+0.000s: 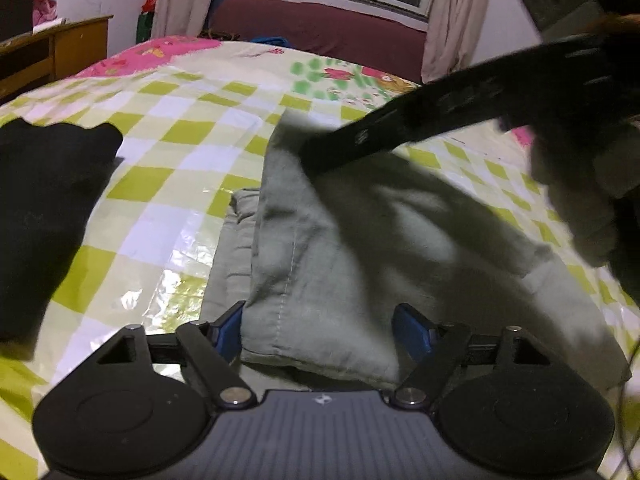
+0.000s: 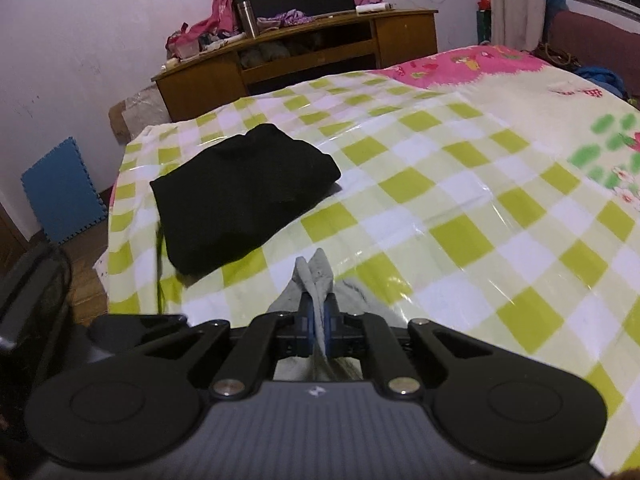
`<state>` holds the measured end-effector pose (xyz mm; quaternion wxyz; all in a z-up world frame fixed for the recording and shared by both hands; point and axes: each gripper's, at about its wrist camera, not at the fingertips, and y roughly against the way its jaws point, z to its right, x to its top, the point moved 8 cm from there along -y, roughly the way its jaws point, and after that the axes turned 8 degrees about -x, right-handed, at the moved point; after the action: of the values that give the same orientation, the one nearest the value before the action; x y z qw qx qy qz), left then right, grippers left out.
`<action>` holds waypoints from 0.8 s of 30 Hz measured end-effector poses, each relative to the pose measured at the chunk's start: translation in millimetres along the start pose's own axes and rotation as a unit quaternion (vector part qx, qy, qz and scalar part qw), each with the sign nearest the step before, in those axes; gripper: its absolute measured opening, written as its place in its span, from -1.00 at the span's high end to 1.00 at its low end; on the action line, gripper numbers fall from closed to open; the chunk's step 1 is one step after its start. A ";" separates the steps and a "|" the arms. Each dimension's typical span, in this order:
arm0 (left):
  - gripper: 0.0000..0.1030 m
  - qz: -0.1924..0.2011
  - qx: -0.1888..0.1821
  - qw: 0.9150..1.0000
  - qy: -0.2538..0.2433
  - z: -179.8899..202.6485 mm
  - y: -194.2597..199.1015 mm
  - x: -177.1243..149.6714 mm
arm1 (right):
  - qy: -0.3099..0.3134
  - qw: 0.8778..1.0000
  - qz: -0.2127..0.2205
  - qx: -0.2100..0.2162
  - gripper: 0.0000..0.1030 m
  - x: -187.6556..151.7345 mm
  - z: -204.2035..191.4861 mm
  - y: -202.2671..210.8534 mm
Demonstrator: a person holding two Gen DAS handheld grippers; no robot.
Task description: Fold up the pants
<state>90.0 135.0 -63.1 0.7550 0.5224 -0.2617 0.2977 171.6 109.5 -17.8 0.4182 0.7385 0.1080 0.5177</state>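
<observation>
The left tongs (image 1: 318, 330) stand wide open astride the near hem of the grey pants (image 1: 344, 248), gripping nothing. The pants' long axis runs away across the bed (image 1: 192, 132) to the far corner, pinched and raised by the closed right tongs (image 2: 319, 322), beside the black garment (image 2: 244, 196).

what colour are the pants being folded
Grey-green pants, clearest in the left wrist view.
</observation>
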 end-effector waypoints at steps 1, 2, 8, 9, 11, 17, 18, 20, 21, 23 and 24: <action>-0.68 -0.002 0.001 1.000 0.004 -1.6 -0.2 -0.4 | 0.004 1.000 -0.009 -0.003 0.89 -2.9 1.3 -10.0; -0.67 -0.002 0.001 1.000 0.006 -2.8 -0.3 -0.7 | 0.006 1.000 -0.023 -0.013 0.89 -7.6 4.0 -23.0; -0.59 -0.001 0.014 1.000 -0.010 -0.7 3.3 -3.1 | -0.022 0.998 -0.036 -0.048 0.73 -23.5 21.9 -56.9; -0.59 -0.006 0.015 1.000 -0.012 0.2 5.1 -4.7 | -0.032 0.998 -0.027 -0.047 0.72 -22.0 23.6 -51.8; -0.59 -0.011 0.016 1.000 -0.023 4.3 10.9 -6.8 | -0.034 0.998 0.000 -0.062 0.43 -18.2 25.3 -33.6; -0.59 0.011 0.043 0.996 -0.071 19.9 32.5 -8.9 | -0.098 0.980 0.093 -0.143 0.06 -42.4 44.3 54.9; -0.59 0.018 0.045 0.996 -0.078 22.5 34.9 -7.7 | -0.122 0.974 0.101 -0.159 0.06 -54.4 51.3 71.0; -0.59 0.024 0.043 0.995 -0.087 28.4 36.4 -5.6 | -0.177 0.956 0.106 -0.208 -0.02 -90.8 71.2 105.1; -0.59 0.025 0.039 0.995 -0.093 32.7 35.1 -4.4 | -0.206 0.943 0.103 -0.240 -0.03 -114.4 82.9 122.7; -0.60 0.030 0.034 0.993 -0.111 43.4 31.4 -0.9 | -0.254 0.916 0.092 -0.297 -0.03 -160.4 102.8 151.8; -0.60 0.034 0.034 0.991 -0.122 48.8 30.0 1.0 | -0.283 0.900 0.083 -0.321 -0.03 -184.4 112.5 164.6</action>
<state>64.9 97.4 -27.9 0.6886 0.5711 -0.3594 0.2655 141.5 -159.9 -34.9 0.6015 0.6856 -0.2488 0.3259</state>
